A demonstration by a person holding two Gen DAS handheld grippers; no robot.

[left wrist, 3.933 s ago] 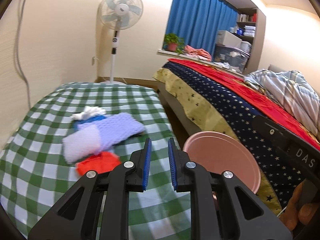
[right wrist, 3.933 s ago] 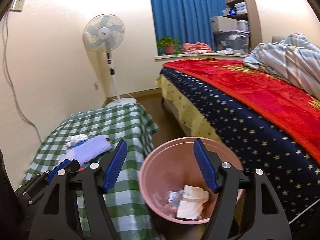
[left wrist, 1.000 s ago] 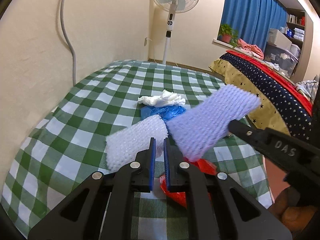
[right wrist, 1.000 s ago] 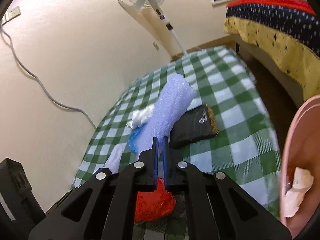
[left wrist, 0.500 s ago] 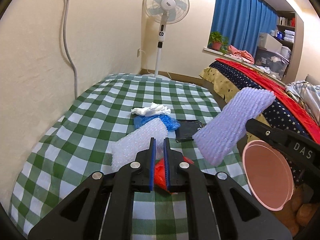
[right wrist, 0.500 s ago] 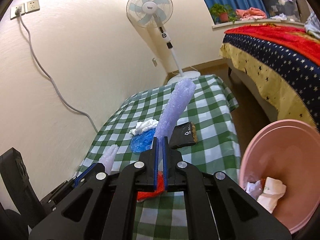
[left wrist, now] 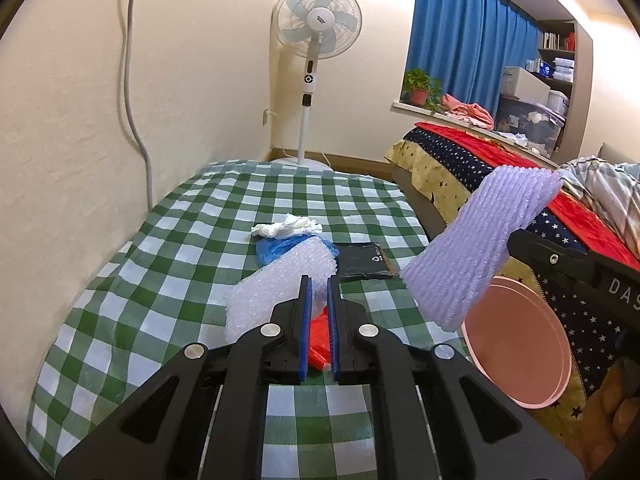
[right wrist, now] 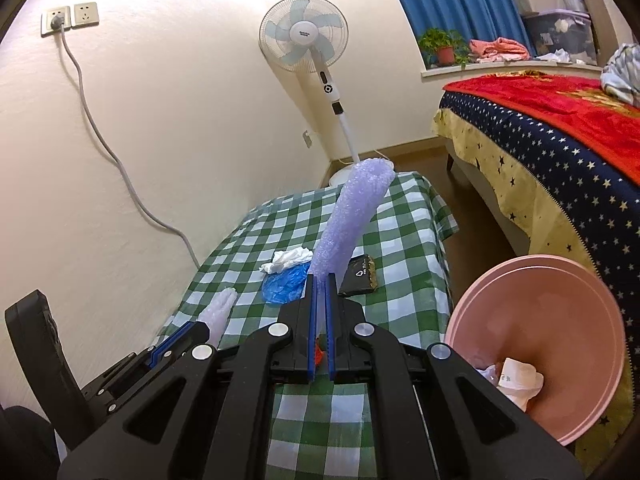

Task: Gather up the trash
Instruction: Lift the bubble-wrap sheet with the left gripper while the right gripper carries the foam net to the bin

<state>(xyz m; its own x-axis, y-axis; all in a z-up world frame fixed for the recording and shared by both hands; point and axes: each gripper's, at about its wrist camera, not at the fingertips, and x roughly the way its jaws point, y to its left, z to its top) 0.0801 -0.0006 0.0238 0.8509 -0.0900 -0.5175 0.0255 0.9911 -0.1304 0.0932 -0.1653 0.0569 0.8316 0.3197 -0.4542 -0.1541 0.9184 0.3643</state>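
Lavender foam netting point(right wrist: 352, 220) stands up from the right gripper point(right wrist: 319, 328), whose jaws are clamped on its lower end; in the left wrist view the same sheet point(left wrist: 476, 248) hangs in the air above the right edge of the table point(left wrist: 120, 280), partly over the pink bin point(left wrist: 516, 344). The left gripper point(left wrist: 318, 320) has its jaws pressed close together on a corner of the white bubble wrap point(left wrist: 276, 292), which is raised a little off the green-and-white checked cloth. Beneath those jaws a crumpled red wrapper point(left wrist: 319, 340) shows through the narrow gap. Farther back on the table lie a crumpled blue plastic bag point(right wrist: 286, 284), a wad of white tissue point(right wrist: 286, 260) touching its far side, and a flat black pouch point(right wrist: 359, 276) just beside the bag on the right. The bin point(right wrist: 540, 336) stands on the floor in the gap between the table and the bed point(right wrist: 560, 140), with white paper scraps point(right wrist: 516, 380) lying in its bottom. A standing fan point(right wrist: 304, 40) stands by the wall beyond the table's far end. A grey cable point(right wrist: 104, 140) runs down the wall from a socket point(right wrist: 68, 18). Blue curtains point(left wrist: 468, 48) hang behind a potted plant point(left wrist: 420, 88) on the sill.
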